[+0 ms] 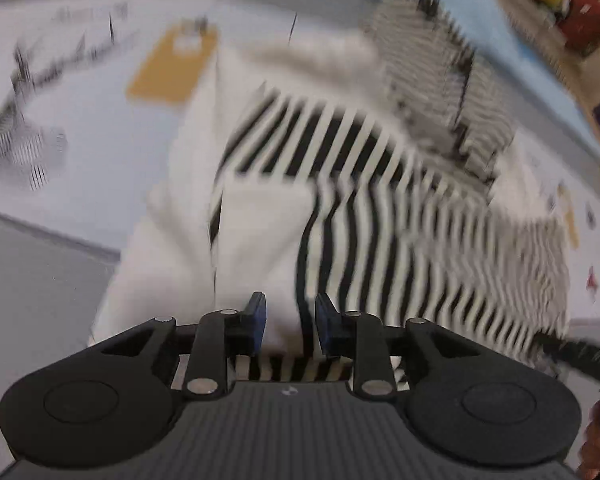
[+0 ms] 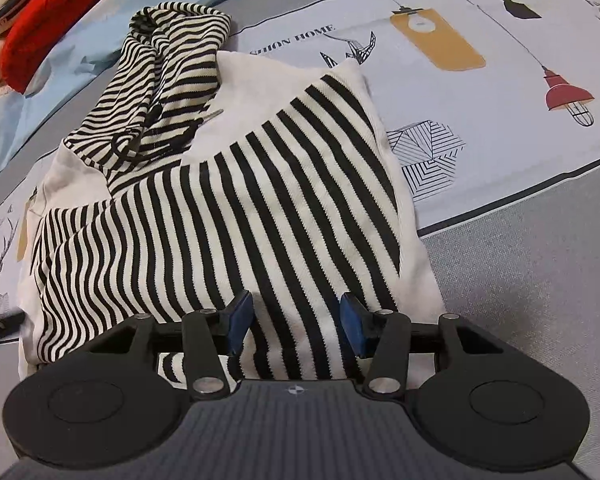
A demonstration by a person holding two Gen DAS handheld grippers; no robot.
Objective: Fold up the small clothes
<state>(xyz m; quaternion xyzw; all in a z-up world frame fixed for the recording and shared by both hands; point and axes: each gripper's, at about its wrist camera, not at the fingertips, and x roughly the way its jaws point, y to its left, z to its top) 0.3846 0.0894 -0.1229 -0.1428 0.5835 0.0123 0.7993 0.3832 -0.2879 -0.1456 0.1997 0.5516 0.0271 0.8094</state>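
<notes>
A black-and-white striped hooded top (image 2: pixel 236 208) with plain white side panels lies on the printed sheet, its hood bunched at the far end. In the blurred left wrist view the same top (image 1: pixel 380 220) fills the middle. My left gripper (image 1: pixel 290 322) is open just above the top's near edge, over the seam between white panel and stripes. My right gripper (image 2: pixel 296 322) is open just above the striped near edge. Neither holds cloth. A dark tip of the left gripper shows at the right wrist view's left edge (image 2: pixel 0 324).
The sheet (image 2: pixel 500 92) is printed with lamps, a yellow tag (image 2: pixel 440 40), deer and lettering. A grey border (image 2: pixel 520 280) runs along the near right side. A red garment (image 2: pixel 60 12) and folded pale cloth lie at the far left.
</notes>
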